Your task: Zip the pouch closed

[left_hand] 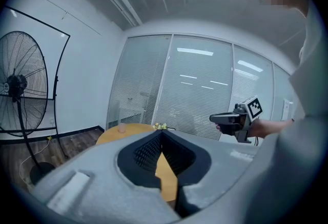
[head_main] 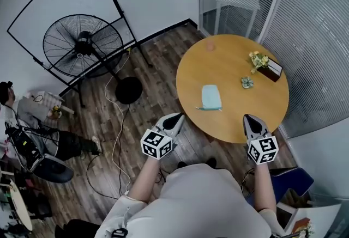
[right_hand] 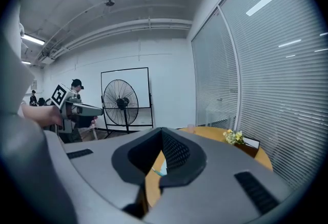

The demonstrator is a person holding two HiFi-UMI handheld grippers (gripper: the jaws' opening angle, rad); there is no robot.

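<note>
- Pouch [head_main: 211, 97], pale teal, flat on the round wooden counter [head_main: 229, 57], closer to the near-left edge than to the middle, with bare wood on every side of it.
- Left claw [head_main: 173, 120] with tips pressed together and empty, held over the floor [head_main: 158, 57] just off the counter's near-left edge, pointed toward the pouch but apart from it.
- Right claw [head_main: 250, 120] also closed tip to tip and empty, its point over the counter's near rim, to the right of the pouch and apart from it. Sliver of teal visible through the gap behind its closed tips in the right gripper view.
- Open wood between each claw and the pouch.
- Yellow flowers [head_main: 256, 59] and dark box [head_main: 271, 69] side by side toward the counter's right, smaller flower cluster [head_main: 247, 83] just in front of them, all well apart from the pouch.
- Small pink item [head_main: 210, 46] near the far edge, also well apart.
- Standing fan [head_main: 83, 46] on the floor to the left, its round black base [head_main: 128, 90] near the counter's left edge, white cable [head_main: 117, 133] trailing over the boards beside it.
- Glass walls with blinds [head_main: 322, 41] close round the counter's far and right sides.
</note>
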